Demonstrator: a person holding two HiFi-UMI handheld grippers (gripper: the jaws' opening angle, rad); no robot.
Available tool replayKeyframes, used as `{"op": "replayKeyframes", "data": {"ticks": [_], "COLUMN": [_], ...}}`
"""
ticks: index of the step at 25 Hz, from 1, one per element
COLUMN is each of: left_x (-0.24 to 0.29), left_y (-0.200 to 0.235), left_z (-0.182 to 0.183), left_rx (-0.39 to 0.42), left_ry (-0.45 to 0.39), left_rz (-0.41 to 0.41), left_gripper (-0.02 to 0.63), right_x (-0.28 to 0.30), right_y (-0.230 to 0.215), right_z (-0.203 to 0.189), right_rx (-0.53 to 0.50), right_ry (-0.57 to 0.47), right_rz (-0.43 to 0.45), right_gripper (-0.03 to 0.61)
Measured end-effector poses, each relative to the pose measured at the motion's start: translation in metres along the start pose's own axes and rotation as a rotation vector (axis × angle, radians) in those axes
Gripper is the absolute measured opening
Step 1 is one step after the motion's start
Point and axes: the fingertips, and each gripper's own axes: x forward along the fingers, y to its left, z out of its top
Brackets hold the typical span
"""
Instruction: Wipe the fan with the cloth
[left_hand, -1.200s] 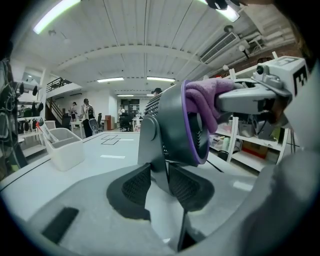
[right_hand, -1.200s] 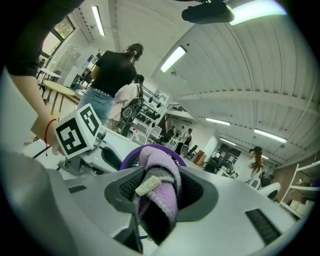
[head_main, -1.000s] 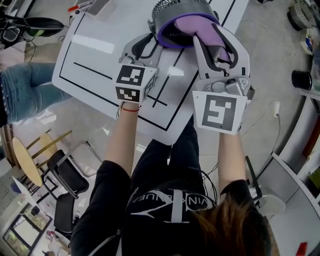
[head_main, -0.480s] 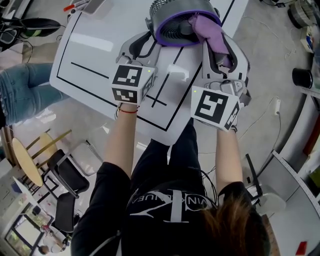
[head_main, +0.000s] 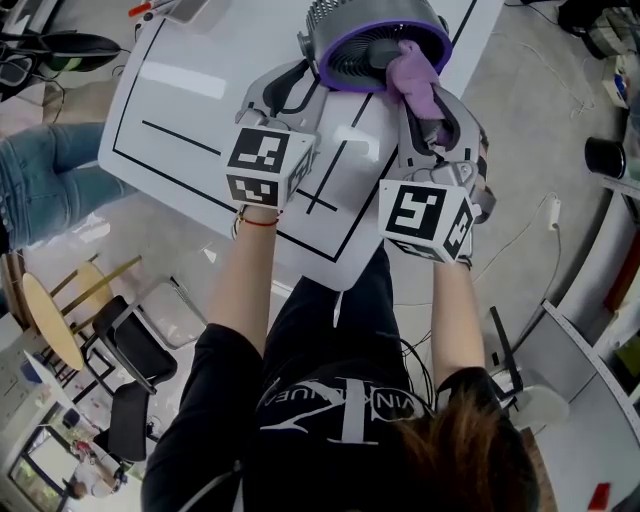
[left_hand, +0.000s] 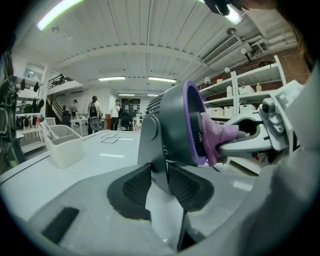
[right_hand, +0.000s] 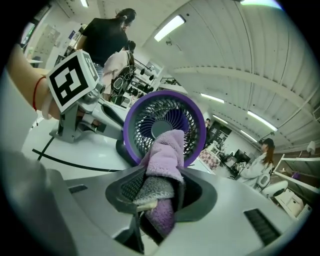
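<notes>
Purple cloth (head_main: 412, 72) — pinched in right gripper (head_main: 432, 108) jaws — is sliding down the fan (head_main: 352, 55) face's right side | left gripper (head_main: 292, 88) jaws are clamping its stand (left_hand: 159, 172), far table (head_main: 200, 110) edge | wipe is progressing

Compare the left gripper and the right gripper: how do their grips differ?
The left gripper clamps the upright stand of the small grey, purple-rimmed fan; the right gripper pinches a lilac fleecy cloth. The left gripper sits beside the fan; the right gripper faces its grille, cloth against it. Both are shut on something.
</notes>
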Motion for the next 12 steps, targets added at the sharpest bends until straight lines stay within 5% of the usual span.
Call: {"op": "replayKeyframes", "data": {"ticks": [12], "left_x": [-0.001], "left_y": [-0.001], "left_z": [0.002], "left_rx": [-0.018], "left_ry": [-0.003], "left_rz": [-0.009], "left_gripper": [0.104], "right_x": [0.001], "right_y": [0.033], "right_z": [0.008], "right_rx": [-0.065], "right_ry": [0.048], "right_rz": [0.272], "right_gripper": [0.132]}}
